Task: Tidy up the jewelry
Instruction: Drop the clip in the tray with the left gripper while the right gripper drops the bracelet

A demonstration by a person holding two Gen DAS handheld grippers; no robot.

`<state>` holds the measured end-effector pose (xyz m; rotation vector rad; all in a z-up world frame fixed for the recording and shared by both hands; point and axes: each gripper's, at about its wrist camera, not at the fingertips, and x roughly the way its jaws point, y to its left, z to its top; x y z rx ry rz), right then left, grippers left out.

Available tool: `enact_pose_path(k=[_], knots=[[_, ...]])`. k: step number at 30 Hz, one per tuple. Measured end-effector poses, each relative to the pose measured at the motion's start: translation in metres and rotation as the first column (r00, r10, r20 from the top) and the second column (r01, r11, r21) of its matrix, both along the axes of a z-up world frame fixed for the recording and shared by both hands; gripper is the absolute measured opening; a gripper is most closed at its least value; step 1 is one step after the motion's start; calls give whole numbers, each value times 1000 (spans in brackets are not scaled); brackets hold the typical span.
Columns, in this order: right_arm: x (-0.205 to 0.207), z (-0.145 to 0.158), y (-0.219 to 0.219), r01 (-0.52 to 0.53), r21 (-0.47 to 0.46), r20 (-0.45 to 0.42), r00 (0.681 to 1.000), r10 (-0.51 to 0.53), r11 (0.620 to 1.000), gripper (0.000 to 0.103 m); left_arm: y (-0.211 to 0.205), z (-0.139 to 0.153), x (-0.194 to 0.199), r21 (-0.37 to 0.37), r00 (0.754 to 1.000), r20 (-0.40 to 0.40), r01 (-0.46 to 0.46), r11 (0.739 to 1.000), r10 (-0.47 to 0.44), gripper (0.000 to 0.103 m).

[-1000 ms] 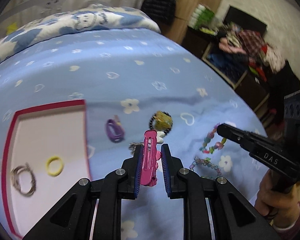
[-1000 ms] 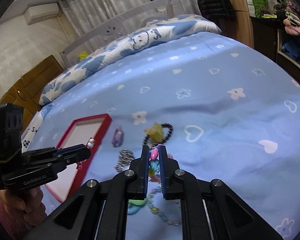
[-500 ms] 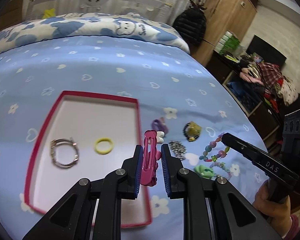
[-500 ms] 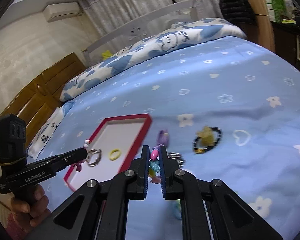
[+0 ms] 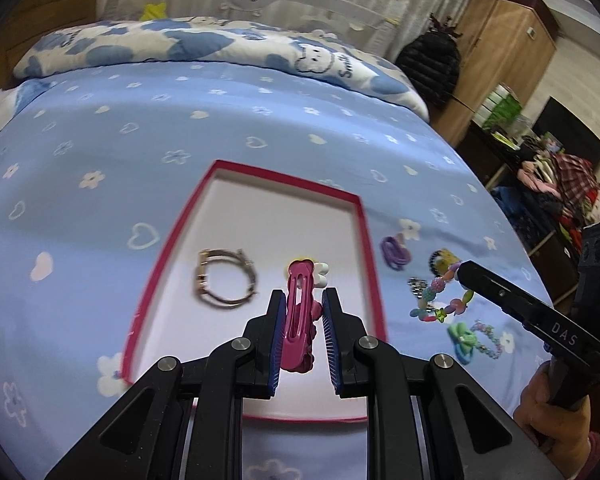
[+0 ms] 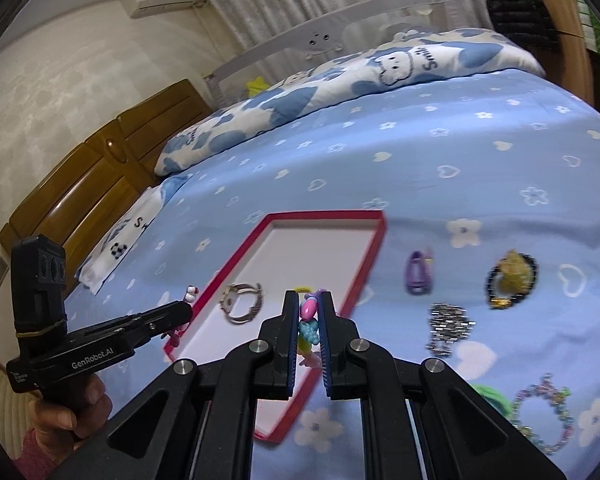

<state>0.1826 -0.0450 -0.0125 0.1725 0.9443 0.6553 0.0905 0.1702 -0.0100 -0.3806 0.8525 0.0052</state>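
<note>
My left gripper (image 5: 301, 298) is shut on a pink hair clip (image 5: 299, 312) with a white flower end, held over the red-rimmed white tray (image 5: 370, 248). A metal bracelet (image 5: 223, 278) lies in the tray; the clip hides the yellow ring. My right gripper (image 6: 309, 306) is shut on a colourful bead bracelet (image 6: 307, 326), just right of the tray's near corner (image 6: 360, 280). In the left wrist view that gripper (image 5: 466, 272) hangs the bead bracelet (image 5: 440, 300) above the blue bedsheet. The left gripper (image 6: 184, 312) shows at the tray's left edge in the right wrist view.
On the sheet right of the tray lie a purple hair tie (image 6: 418, 274), a black bead ring with a yellow charm (image 6: 510, 278), a silver chain (image 6: 446, 326), a green bow (image 5: 462, 340) and a small bead bracelet (image 6: 542, 416). A blue-and-white pillow (image 5: 220, 46) lies at the bed's head.
Both grippers have swung left toward the tray. The left one now holds the pink clip over the tray's middle; the right one brought the bead bracelet up beside the tray.
</note>
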Motion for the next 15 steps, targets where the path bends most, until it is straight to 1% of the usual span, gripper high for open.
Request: enact_pose_path(k=[7, 11, 15], knots=[[2, -9, 38, -64, 16, -17, 998, 64, 998, 9, 18, -6, 4, 16, 998, -42, -42, 999, 43, 17], [5, -19, 59, -95, 17, -36, 995, 96, 995, 9, 25, -18, 12, 37, 994, -89, -58, 998, 61, 17], [8, -31, 76, -122, 8, -55, 991, 122, 993, 9, 24, -29, 22, 67, 989, -128, -61, 996, 70, 17]])
